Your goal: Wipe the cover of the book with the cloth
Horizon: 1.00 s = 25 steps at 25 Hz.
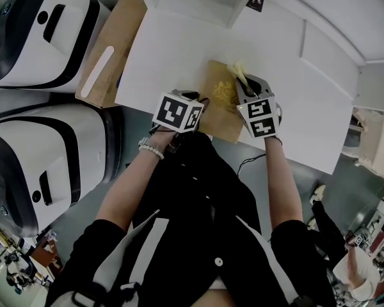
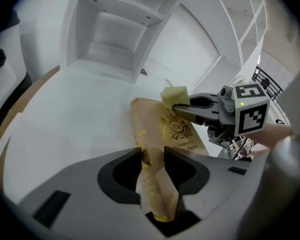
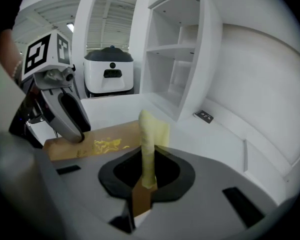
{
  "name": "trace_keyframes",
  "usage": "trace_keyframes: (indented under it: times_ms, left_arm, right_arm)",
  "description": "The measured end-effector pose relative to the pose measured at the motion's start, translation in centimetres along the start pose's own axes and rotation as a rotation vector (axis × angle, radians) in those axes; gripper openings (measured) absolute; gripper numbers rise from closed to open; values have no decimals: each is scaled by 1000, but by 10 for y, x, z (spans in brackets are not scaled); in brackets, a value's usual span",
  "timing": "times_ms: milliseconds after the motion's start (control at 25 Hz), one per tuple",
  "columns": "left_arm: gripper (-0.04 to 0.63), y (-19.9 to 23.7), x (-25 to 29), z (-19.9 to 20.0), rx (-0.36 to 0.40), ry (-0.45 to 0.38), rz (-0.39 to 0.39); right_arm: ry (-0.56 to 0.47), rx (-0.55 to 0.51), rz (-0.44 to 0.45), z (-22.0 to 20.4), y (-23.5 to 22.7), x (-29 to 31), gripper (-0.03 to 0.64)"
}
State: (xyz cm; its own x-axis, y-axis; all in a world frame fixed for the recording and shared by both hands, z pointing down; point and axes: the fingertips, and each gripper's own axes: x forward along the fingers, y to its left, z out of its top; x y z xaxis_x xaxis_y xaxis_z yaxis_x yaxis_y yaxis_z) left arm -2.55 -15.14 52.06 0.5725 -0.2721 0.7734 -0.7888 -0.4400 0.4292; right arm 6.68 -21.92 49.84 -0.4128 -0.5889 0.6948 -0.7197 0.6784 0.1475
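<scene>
Head view shows the person standing at the white table (image 1: pixel 166 50) with a brown, gold-printed book (image 1: pixel 219 101) lying flat near its front edge, and everything that matters sits close around that book.

The left gripper (image 2: pixel 152 156) comes in at the book's near edge. Its two fingers are closed onto that edge, with the cover filling the gap between them. I take this as a steadying hold, pinning the book so it cannot slide across the smooth tabletop once rubbing starts.

The right gripper (image 3: pixel 150 154) hovers over the far end of the book, beyond the gold emblem. Its fingers are pinched tight on a pale yellow cloth (image 3: pixel 152 129), and a folded tuft sticks out past the tips. That loose end is the part meant to meet the cover, so gripping it low leaves enough fabric free to drag. From the left gripper view the cloth hangs at the book's far edge. I cannot tell whether it is touching the cover or just above it.

My guess is that the wiping stroke has barely begun (the emblem and most of the cover lie between the two grippers). Past the book, a white shelf unit (image 3: pixel 175 59) stands at the back of the table.
</scene>
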Motion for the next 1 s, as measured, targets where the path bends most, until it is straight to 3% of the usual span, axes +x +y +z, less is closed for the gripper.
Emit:
trace_keyframes:
  times_ms: [560, 1000]
  left_arm:
    - [143, 0, 0, 0, -1, -2, 13]
    - [143, -1, 1, 0, 2, 2, 13]
  right_arm:
    - [-31, -216, 243, -12, 78, -28, 35]
    - [-21, -357, 488, -38, 142, -65, 35]
